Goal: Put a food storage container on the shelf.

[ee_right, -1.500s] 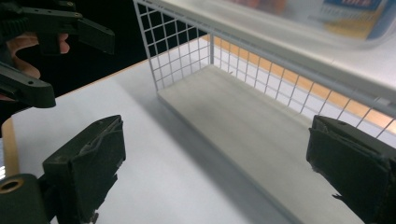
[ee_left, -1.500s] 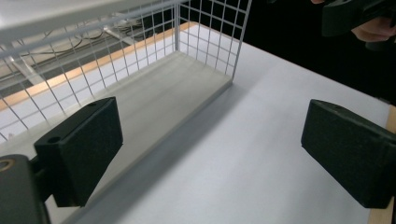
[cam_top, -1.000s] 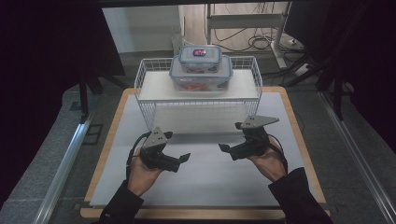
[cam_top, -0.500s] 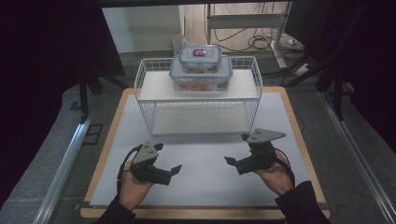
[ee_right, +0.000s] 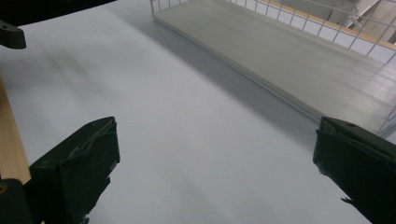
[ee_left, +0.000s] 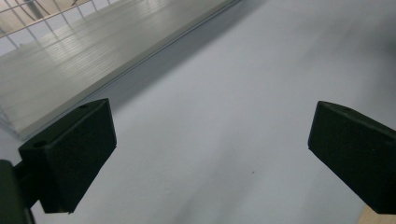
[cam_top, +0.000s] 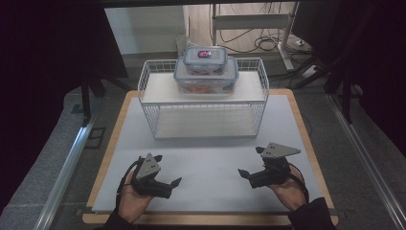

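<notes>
Looking down from the high view, the left gripper [cam_top: 165,184] sat low in the lower left of the frame and the right gripper [cam_top: 250,175] low in the lower right, both over the bare white mat [cam_top: 210,158], jaws apart and holding nothing. Up at the top centre, the wire rack [cam_top: 203,103] stood on the mat, and on its upper shelf the large lidded container [cam_top: 206,76] carried the small lidded container [cam_top: 206,56] stacked squarely on top. Both grippers were well apart from that stack.

Over to the left gripper view: two black jaws stood wide apart at the bottom corners, nothing between them but mat, with the rack's lower shelf [ee_left: 70,65] slanting across the upper left.

On to the right gripper view: again the jaws gaped wide at the lower corners, empty, the mat in between, the rack's lower shelf [ee_right: 289,56] running through the upper right, and a tip of the left gripper [ee_right: 10,36] at the far left edge.

My read was that no grasp was under way; the hands were parked near the front of the table, either before a reach or after a placement. Any next move on the stack would call for lifting both grippers forward and up to the top shelf, clear of the rack's wire rim.
</notes>
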The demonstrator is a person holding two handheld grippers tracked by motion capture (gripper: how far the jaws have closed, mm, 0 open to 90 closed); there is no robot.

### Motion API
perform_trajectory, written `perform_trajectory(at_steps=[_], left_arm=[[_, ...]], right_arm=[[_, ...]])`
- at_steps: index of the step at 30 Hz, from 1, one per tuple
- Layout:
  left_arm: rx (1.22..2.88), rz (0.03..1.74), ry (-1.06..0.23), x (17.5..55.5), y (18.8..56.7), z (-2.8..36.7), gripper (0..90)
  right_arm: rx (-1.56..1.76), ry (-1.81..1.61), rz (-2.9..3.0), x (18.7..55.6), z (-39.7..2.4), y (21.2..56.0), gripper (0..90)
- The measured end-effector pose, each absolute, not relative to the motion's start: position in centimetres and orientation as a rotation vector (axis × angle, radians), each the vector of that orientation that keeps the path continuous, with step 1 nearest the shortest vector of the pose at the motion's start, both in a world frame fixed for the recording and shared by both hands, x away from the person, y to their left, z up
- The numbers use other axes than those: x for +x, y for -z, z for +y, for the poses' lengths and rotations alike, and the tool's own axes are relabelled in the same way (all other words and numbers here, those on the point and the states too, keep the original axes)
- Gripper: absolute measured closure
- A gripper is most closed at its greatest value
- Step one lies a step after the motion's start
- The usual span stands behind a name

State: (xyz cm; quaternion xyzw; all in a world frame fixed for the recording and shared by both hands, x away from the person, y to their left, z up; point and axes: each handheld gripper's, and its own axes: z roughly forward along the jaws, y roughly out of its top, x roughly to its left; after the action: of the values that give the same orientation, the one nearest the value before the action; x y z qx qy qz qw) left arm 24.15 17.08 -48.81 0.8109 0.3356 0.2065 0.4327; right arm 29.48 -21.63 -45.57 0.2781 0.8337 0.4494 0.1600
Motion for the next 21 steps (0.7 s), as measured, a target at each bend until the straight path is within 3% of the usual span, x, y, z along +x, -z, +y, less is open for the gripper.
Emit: perform_trajectory(at_steps=[21], left_arm=[[2.137,0.879,-0.54,22.5,51.7,17.6,0.3]], right_arm=[[0.87,-1.159,2.38,27.9,-23.8,48.8,0.1]])
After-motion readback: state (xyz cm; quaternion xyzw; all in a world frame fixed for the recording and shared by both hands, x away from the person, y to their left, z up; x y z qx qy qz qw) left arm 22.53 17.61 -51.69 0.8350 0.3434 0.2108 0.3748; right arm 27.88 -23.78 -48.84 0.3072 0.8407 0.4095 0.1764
